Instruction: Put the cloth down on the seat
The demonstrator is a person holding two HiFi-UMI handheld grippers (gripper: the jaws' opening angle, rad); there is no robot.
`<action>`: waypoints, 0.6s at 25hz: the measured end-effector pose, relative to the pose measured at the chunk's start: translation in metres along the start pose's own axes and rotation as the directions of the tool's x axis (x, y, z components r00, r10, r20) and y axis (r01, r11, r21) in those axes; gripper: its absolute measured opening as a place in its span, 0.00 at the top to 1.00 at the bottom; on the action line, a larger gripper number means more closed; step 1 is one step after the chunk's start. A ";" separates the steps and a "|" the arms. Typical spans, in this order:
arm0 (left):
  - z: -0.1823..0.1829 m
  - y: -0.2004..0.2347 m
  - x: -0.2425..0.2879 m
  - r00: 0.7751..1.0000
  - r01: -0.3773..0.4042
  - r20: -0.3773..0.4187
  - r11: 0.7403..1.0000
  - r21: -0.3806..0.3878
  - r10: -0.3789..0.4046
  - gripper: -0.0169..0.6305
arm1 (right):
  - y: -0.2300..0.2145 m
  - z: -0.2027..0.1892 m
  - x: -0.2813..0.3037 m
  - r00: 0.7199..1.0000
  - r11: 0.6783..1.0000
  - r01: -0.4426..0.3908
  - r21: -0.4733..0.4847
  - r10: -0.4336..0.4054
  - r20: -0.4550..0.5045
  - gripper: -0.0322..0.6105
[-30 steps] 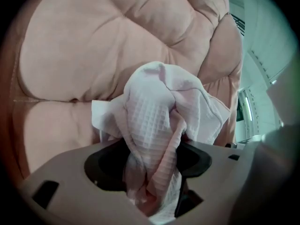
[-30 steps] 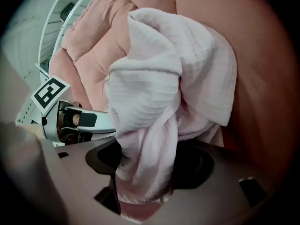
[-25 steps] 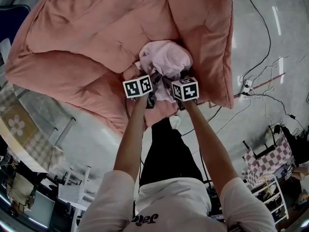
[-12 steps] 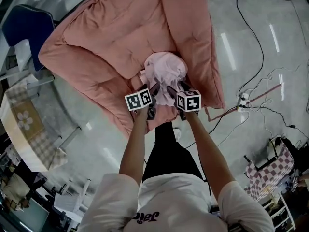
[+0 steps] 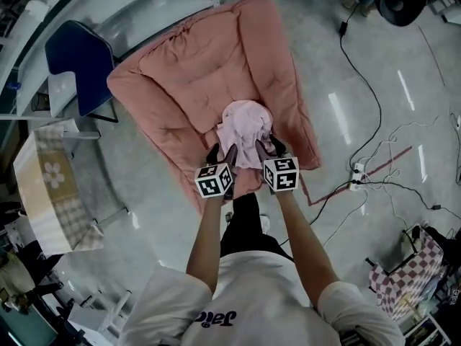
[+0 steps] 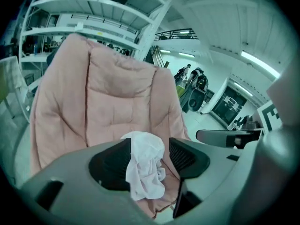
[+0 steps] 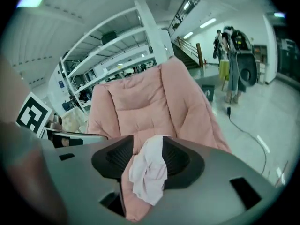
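The pale pink cloth (image 5: 245, 123) lies crumpled on the seat of the pink padded armchair (image 5: 194, 71). My left gripper (image 5: 222, 153) and right gripper (image 5: 268, 148) hover side by side at the seat's front edge, just short of the cloth's near side. Both pairs of jaws are closing, with a gap still between the pads. In the left gripper view the cloth (image 6: 145, 165) shows through the gap of the left gripper (image 6: 150, 149), lying beyond on the armchair (image 6: 112, 93). In the right gripper view the cloth (image 7: 150, 170) likewise lies past the right gripper (image 7: 149, 153). Neither gripper's pads press on it.
A blue chair (image 5: 79, 56) stands left of the armchair, and a table with a checked cover (image 5: 47, 193) is further left. Cables (image 5: 367, 92) and a power strip (image 5: 356, 173) run over the floor at right. White shelving (image 6: 93, 13) rises behind the armchair.
Both grippers have drawn back from the cloth toward the person. The cloth stays lying on the seat. The head view has pulled away and shows the whole armchair.
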State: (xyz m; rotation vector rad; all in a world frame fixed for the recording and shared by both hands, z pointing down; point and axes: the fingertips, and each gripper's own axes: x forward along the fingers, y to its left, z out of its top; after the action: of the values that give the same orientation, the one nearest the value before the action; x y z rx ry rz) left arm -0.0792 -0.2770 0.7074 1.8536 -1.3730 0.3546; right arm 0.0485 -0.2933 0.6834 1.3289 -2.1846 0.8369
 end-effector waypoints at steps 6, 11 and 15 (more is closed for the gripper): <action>0.033 -0.055 -0.084 0.986 0.018 0.161 0.992 0.127 -0.038 0.64 | 0.031 0.052 -0.088 0.981 0.992 0.036 -0.123 -0.011 0.192 0.71; 0.060 -0.086 -0.147 0.950 -0.051 0.313 0.987 0.154 0.000 0.75 | 0.045 0.084 -0.169 0.932 0.996 0.052 -0.074 -0.022 0.361 0.82; 0.075 -0.115 -0.193 0.917 -0.068 0.398 0.977 0.203 -0.019 0.85 | 0.071 0.089 -0.214 0.906 0.990 0.033 -0.139 0.029 0.422 0.89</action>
State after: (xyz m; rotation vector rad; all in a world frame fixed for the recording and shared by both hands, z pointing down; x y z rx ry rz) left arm -0.0649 -0.1875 0.4883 2.1732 -1.6853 0.1423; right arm 0.0725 -0.1959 0.4625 1.5526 -2.5112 0.4009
